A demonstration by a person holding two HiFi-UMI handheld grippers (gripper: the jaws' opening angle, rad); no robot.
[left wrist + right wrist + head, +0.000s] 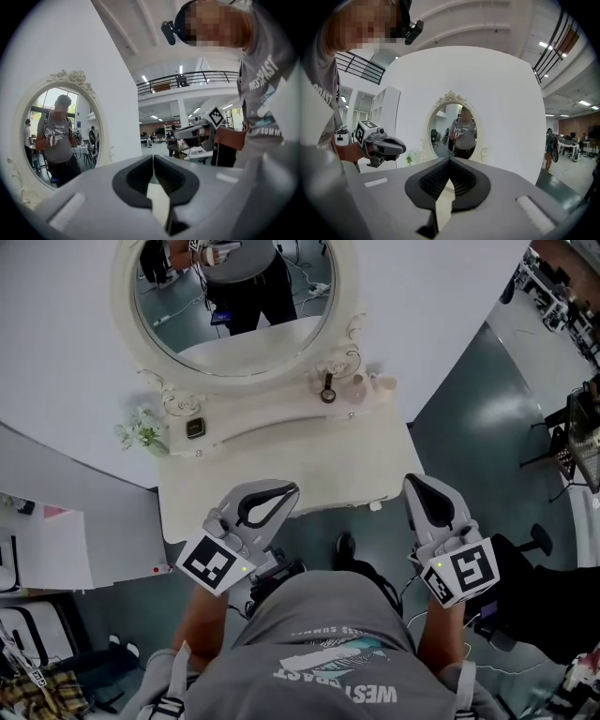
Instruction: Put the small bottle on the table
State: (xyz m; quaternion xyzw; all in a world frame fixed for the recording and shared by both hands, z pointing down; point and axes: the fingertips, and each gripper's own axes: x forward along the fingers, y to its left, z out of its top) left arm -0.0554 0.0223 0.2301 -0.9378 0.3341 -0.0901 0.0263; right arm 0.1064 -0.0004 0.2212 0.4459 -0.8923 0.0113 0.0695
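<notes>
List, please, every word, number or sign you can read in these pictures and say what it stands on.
"WESTCOAST": grey T-shirt, upside down in the head view.
"SUMM": same shirt in the left gripper view, running out of view.
Smaller print beside "WESTCOAST": too blurred to read.
Marker cubes: square patterns only, no letters.
Dark square object on the white table: too small to read.

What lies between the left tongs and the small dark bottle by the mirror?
In the head view, only bare white table top lies between the shut left tongs and the small dark bottle; nothing stands there.
</notes>
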